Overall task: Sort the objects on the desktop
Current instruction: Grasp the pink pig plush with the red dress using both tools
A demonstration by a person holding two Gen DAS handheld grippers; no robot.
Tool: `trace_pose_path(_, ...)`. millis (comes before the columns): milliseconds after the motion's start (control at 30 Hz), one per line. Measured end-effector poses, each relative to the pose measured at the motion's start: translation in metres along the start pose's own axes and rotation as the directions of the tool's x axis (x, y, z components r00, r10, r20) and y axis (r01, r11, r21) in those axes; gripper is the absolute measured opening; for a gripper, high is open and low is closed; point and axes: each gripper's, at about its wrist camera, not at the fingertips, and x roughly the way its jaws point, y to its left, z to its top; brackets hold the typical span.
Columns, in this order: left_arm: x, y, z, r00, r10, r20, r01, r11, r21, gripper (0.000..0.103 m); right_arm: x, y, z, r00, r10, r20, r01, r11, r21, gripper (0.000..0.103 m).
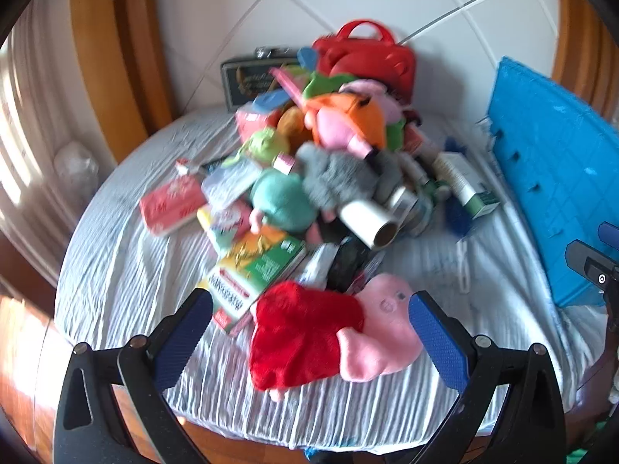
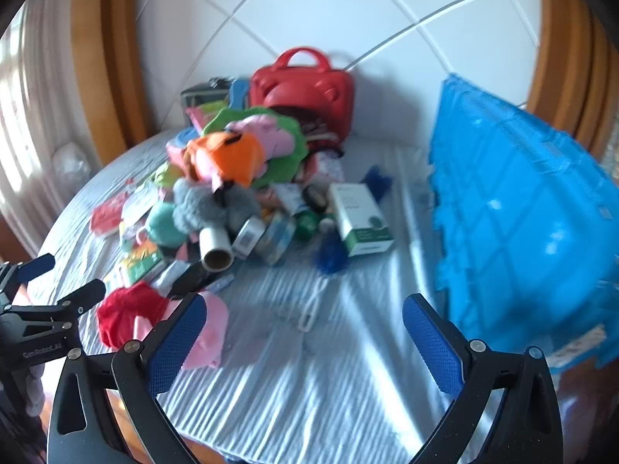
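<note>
A pile of toys, boxes and bottles lies on a table with a striped pale cloth. A pink pig plush in a red dress lies at the pile's near edge. My left gripper is open, its blue pads on either side of the plush without touching it. The plush also shows in the right wrist view. My right gripper is open and empty over bare cloth, right of the plush. The left gripper also shows at the left edge of the right wrist view.
A blue plastic crate stands tilted at the table's right side. A red carry case and a dark tin stand at the back against the white tiled wall. A white and green box and a paper roll lie in the pile.
</note>
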Motion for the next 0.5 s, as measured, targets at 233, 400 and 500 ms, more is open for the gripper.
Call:
trace_pose_path(233,0.040,0.010,-0.025,0.991,0.039,-0.127,-0.047,0.997,-0.062,0.103,0.064,0.019,-0.008,0.979,0.129,-0.158,-0.142,0.987,-0.078,0.103)
trace_pose_path(400,0.063,0.010,-0.036,0.982,0.041,-0.182,-0.052,0.997,-0.055,0.103,0.088,0.030,-0.013,0.957,0.194,-0.217,-0.217,0.972,-0.088,0.103)
trace_pose_path(500,0.077,0.007,-0.039,0.978,0.052,-0.204,-0.055,0.998,-0.010,0.103,0.104,0.039,-0.019,0.935,0.257,-0.245,-0.279,0.958,-0.060,0.103)
